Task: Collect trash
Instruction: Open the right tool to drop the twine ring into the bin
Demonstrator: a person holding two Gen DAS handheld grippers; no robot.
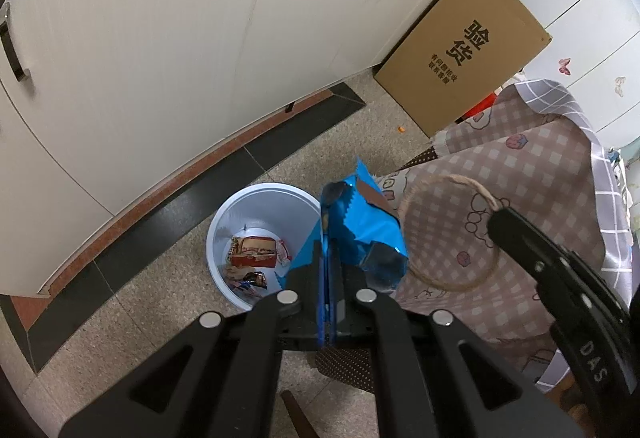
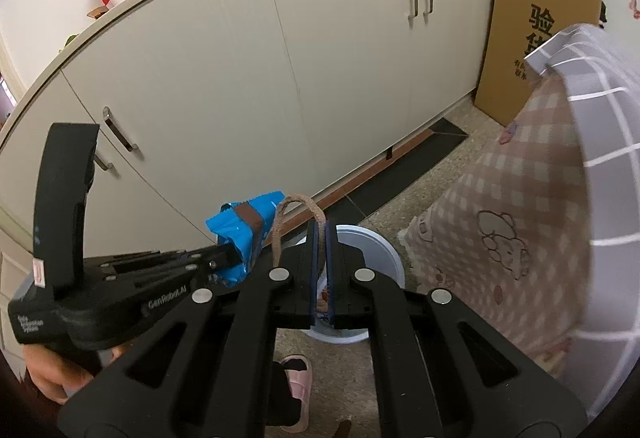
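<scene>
My left gripper [image 1: 329, 250] is shut on a crumpled blue snack wrapper [image 1: 362, 226], which hangs just right of and above the white bin [image 1: 240, 206] on the floor. Several wrappers [image 1: 254, 251] lie in the bin's bottom. In the right wrist view, my right gripper [image 2: 321, 234] is shut on a loop of brown twine [image 2: 298, 203], with the bin [image 2: 386, 244] below its fingers. The left gripper [image 2: 228, 257] with the blue wrapper [image 2: 242, 232] shows at left. In the left wrist view the twine loop [image 1: 416, 194] hangs from the right gripper [image 1: 498, 217].
White cabinets [image 1: 160, 58] run along the far side, and a cardboard box [image 1: 464, 50] leans at their end. A pink checked tablecloth [image 1: 520, 166] hangs at the right. A person's hand [image 2: 52, 370] and a pink slipper [image 2: 300, 382] are near the bin.
</scene>
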